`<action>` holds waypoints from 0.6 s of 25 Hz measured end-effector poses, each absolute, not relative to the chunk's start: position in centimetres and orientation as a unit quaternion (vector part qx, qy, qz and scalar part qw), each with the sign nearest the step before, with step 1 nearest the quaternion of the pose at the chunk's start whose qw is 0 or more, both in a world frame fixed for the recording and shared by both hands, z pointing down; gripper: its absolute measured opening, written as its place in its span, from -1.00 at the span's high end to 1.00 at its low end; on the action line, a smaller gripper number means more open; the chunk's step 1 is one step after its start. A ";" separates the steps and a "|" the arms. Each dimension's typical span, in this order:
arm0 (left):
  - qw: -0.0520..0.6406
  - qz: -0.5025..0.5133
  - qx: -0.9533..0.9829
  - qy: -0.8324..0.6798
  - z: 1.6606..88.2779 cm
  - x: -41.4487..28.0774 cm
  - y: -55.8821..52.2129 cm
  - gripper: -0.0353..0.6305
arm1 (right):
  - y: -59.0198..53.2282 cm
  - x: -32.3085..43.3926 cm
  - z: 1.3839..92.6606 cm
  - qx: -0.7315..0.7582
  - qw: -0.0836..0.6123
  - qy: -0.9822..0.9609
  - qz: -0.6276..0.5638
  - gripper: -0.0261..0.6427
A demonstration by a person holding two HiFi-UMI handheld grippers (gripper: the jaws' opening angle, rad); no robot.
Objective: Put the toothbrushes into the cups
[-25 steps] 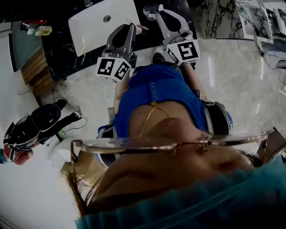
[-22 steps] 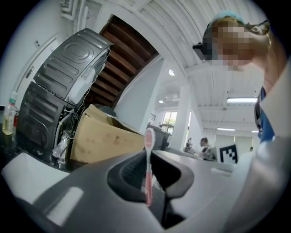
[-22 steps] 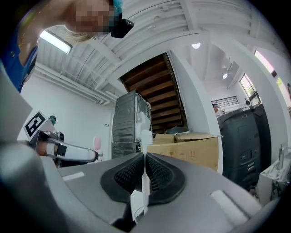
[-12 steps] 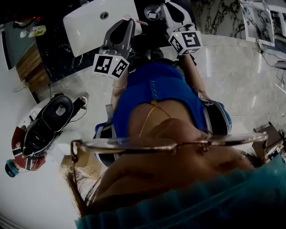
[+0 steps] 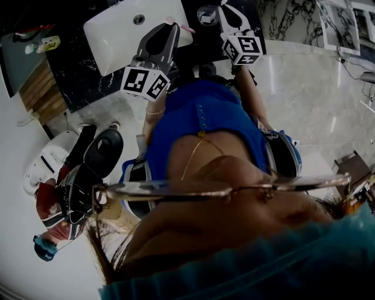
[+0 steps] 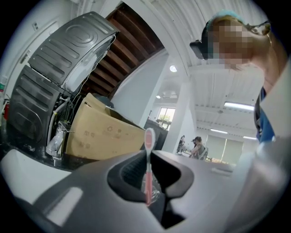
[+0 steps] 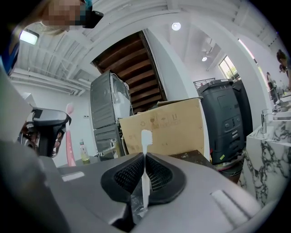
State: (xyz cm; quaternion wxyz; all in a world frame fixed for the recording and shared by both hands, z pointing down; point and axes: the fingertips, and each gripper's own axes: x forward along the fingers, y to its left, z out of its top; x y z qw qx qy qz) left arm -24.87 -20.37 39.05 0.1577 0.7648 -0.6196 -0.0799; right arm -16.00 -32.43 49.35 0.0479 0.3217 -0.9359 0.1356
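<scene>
Left gripper view looks along two grey jaws drawn in to a thin slit on the handle of a pink toothbrush (image 6: 149,136). The left gripper (image 6: 148,157) pinches it low on the stem, so the brush stands upright in the middle of the frame with its oval head clear above the jaw tips. Behind it, a tan cardboard box (image 6: 102,134) sits at centre left and a grey ribbed appliance (image 6: 63,50) fills the upper left.

Right gripper view shows much the same hold. The right gripper (image 7: 145,159) has its jaws pressed together on the handle of a white toothbrush (image 7: 146,136), which stands upright at centre frame with its bristles facing the right of the frame. The pink brush and the other gripper show at the far left edge, and a black bin (image 7: 225,123) stands at the right beside the cardboard box.

Head view has both grippers side by side at the top centre, above the person's blue top (image 5: 199,117). The pink head pokes out past the left jaw tips at the right edge of a white basin (image 5: 117,38). A glass cup (image 5: 205,13) stands on the black counter (image 5: 76,67) at the top middle, between the two gripper tips. Neither brush is in it, and the white brush cannot be made out from this angle.
</scene>
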 end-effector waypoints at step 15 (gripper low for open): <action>0.155 -0.084 0.767 -0.617 39.1 -26.1 -19.6 0.81 | -31.2 -15.1 50.8 0.342 0.092 -0.927 0.125 0.26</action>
